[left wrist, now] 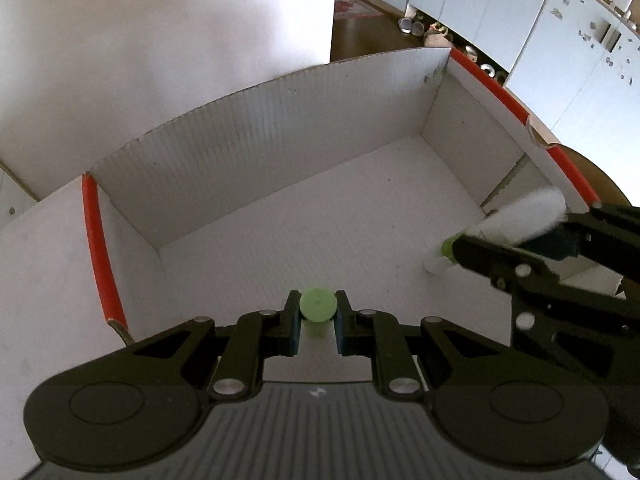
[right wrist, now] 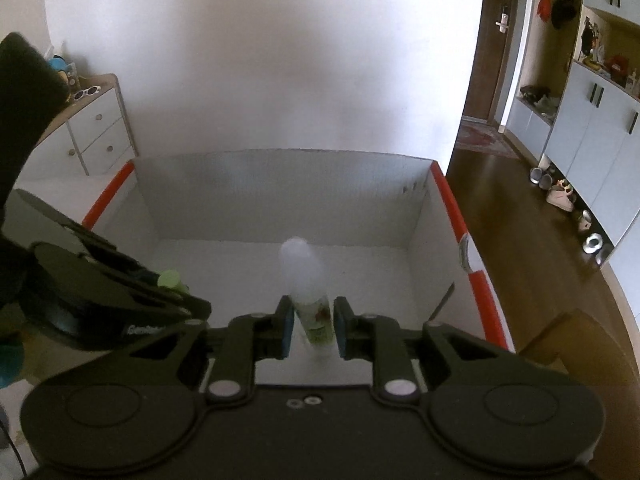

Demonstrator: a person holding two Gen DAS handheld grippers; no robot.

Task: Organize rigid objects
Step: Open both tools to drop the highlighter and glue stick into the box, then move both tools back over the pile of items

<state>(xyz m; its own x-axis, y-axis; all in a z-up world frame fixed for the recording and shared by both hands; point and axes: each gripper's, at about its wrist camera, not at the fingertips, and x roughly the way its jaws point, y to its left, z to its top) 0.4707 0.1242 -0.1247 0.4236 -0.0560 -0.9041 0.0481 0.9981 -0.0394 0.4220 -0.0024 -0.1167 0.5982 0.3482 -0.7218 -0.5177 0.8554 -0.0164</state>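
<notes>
A white cardboard box [left wrist: 260, 140] with red-taped edges lies open below both grippers. In the left wrist view my left gripper [left wrist: 318, 298] hangs over the box floor, shut on a small bottle with a light green cap [left wrist: 318, 309]. At the box's right wall my right gripper [left wrist: 532, 232] sits around a white bottle with a green band [left wrist: 520, 216], which looks blurred. In the right wrist view that white bottle [right wrist: 312, 316] stands between the fingers of my right gripper [right wrist: 313, 312], with a thin gap at the right pad. The left gripper [right wrist: 176, 296] and its green cap [right wrist: 168, 279] show at the left, inside the box [right wrist: 280, 192].
A white wall rises behind the box. A white drawer cabinet [right wrist: 96, 136] stands at the left. To the right are a dark wood floor with shoes [right wrist: 560, 196] and pale cupboards [left wrist: 560, 40]. A brown table edge [right wrist: 580, 340] runs along the box's right side.
</notes>
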